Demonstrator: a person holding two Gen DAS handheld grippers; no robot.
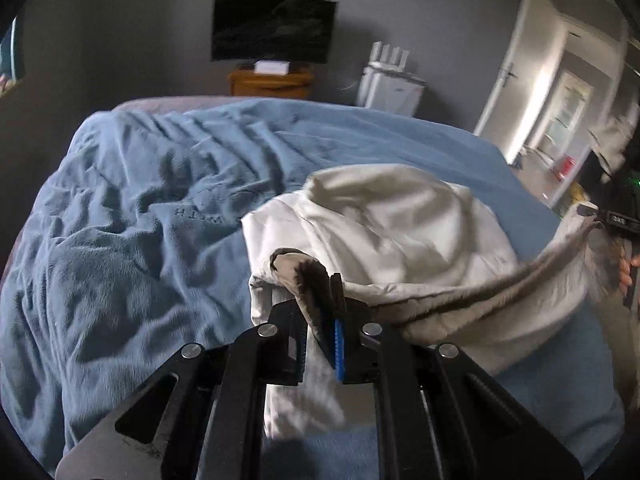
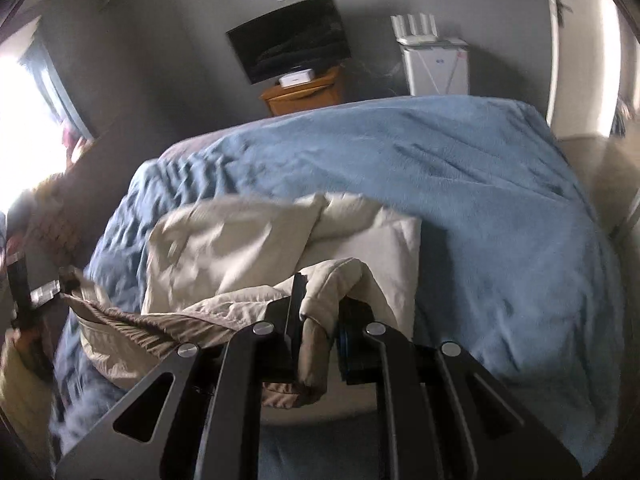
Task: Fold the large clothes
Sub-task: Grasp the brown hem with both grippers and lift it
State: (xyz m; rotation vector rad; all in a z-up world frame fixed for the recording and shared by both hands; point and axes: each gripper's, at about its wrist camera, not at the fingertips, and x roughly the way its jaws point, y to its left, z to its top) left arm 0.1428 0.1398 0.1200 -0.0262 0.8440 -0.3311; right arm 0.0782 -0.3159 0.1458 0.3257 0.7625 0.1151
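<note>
A large cream-white garment (image 1: 384, 236) lies bunched on the blue blanket (image 1: 132, 208) of a bed. My left gripper (image 1: 326, 284) is shut on one corner of its ribbed hem, held above the bed. The hem stretches taut to the right, where my right gripper (image 1: 600, 216) pinches the other end. In the right wrist view the garment (image 2: 224, 248) lies ahead, and my right gripper (image 2: 320, 300) is shut on a bunched fold of its edge. From there the hem runs left to my left gripper (image 2: 60, 280), which shows at the frame's edge.
The blue blanket (image 2: 480, 200) covers the whole bed. Beyond the bed stand a dark screen (image 1: 274, 28) on a wooden cabinet (image 1: 270, 82) and a small white fridge (image 1: 390, 88). An open white door (image 1: 520, 80) is at the right. A bright window (image 2: 24, 120) is at the left.
</note>
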